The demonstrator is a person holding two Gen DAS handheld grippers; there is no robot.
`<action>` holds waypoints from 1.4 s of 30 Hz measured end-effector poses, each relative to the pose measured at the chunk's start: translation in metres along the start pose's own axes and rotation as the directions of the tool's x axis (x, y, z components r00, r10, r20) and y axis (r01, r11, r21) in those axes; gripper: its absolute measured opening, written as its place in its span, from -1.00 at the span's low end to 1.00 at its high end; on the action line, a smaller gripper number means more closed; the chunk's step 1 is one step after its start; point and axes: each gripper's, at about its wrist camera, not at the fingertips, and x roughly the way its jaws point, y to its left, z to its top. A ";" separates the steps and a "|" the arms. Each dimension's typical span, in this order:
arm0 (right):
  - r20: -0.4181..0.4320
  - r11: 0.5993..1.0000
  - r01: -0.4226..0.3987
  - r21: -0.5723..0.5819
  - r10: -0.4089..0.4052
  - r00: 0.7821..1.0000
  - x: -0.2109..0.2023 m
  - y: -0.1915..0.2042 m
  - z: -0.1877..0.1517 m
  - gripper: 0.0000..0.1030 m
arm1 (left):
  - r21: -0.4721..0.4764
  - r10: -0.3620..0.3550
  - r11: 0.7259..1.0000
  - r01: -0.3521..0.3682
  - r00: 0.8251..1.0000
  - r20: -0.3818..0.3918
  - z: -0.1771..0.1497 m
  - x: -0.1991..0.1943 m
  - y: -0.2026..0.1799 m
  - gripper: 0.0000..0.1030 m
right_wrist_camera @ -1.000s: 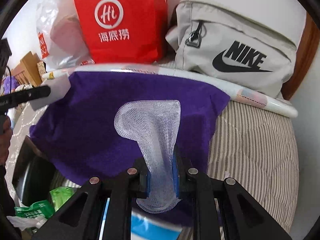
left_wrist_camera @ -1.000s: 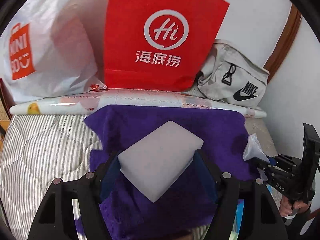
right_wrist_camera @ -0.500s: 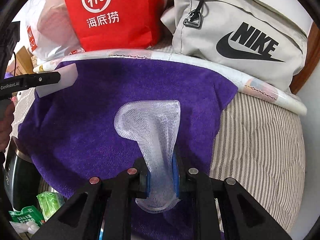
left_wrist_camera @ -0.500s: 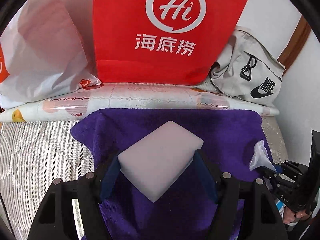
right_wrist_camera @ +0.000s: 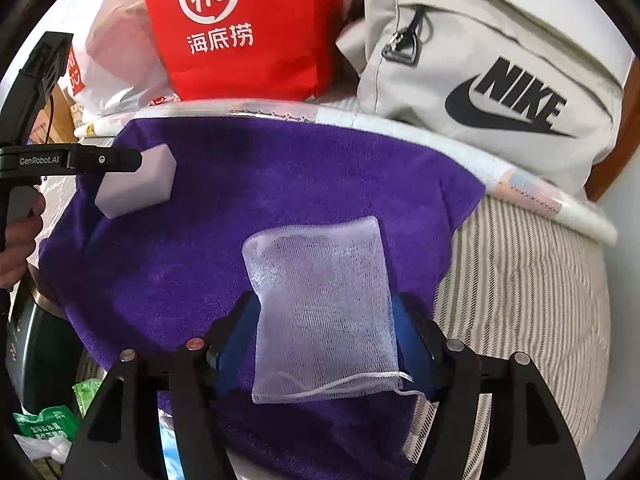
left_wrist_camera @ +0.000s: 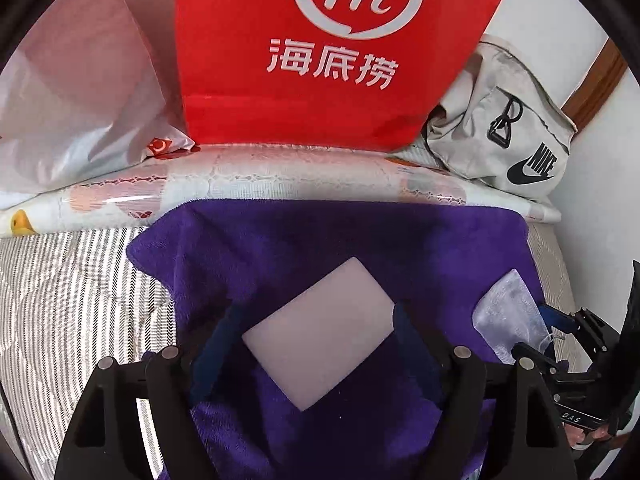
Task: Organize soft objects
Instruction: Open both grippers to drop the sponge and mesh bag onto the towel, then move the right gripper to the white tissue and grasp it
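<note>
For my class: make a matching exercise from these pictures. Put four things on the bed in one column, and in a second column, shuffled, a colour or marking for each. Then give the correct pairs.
Column one
1. towel
2. mesh bag
3. sponge block
4. paper bag

Column two
A. red, with a white "Hi" logo
B. see-through white netting with a drawstring
C. deep purple, spread over the striped bedding
D. plain pale block, no marking

Pairs: 1-C, 2-B, 3-D, 4-A
</note>
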 end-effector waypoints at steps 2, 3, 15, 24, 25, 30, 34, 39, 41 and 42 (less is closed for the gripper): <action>0.006 1.000 -0.006 0.000 0.006 1.000 -0.003 0.001 0.000 0.31 | 0.003 0.013 1.000 -0.013 1.000 0.004 -0.001 -0.006 -0.001 0.51; 0.012 1.000 -0.007 0.003 0.007 1.000 -0.006 0.001 0.000 0.31 | 0.004 0.015 1.000 -0.015 1.000 0.007 -0.002 -0.008 -0.001 0.51; 0.085 0.999 0.042 0.009 -0.043 0.995 -0.067 0.017 -0.022 0.52 | 0.021 -0.028 0.999 0.026 0.991 0.131 -0.038 -0.092 -0.012 0.51; 0.120 1.000 0.003 0.001 -0.003 0.993 -0.126 0.049 -0.062 0.61 | 0.036 -0.010 0.999 0.003 0.979 0.205 -0.115 -0.164 -0.022 0.51; 0.123 1.000 -0.018 0.009 0.017 0.992 -0.132 0.052 -0.068 0.61 | 0.028 -0.002 1.000 -0.003 0.981 0.196 -0.123 -0.167 -0.023 0.51; 0.131 0.998 -0.063 0.019 0.060 0.990 -0.150 0.073 -0.096 0.61 | -0.002 -0.009 1.000 0.009 0.983 0.181 -0.165 -0.185 -0.015 0.51; 0.135 0.994 -0.106 -0.023 0.108 0.985 -0.155 0.099 -0.119 0.61 | -0.044 -0.007 0.999 0.015 0.985 0.171 -0.197 -0.192 -0.001 0.51; 0.150 0.978 -0.182 -0.100 0.196 0.969 -0.155 0.133 -0.143 0.60 | -0.085 0.006 0.996 0.009 0.986 0.164 -0.229 -0.198 0.013 0.51; 0.159 0.974 -0.181 -0.133 0.202 0.967 -0.153 0.146 -0.149 0.58 | -0.090 0.005 0.996 0.010 0.986 0.165 -0.237 -0.198 0.017 0.51; 0.155 0.975 -0.167 -0.150 0.190 0.970 -0.149 0.152 -0.151 0.55 | -0.099 0.011 0.995 0.005 0.987 0.160 -0.243 -0.197 0.021 0.51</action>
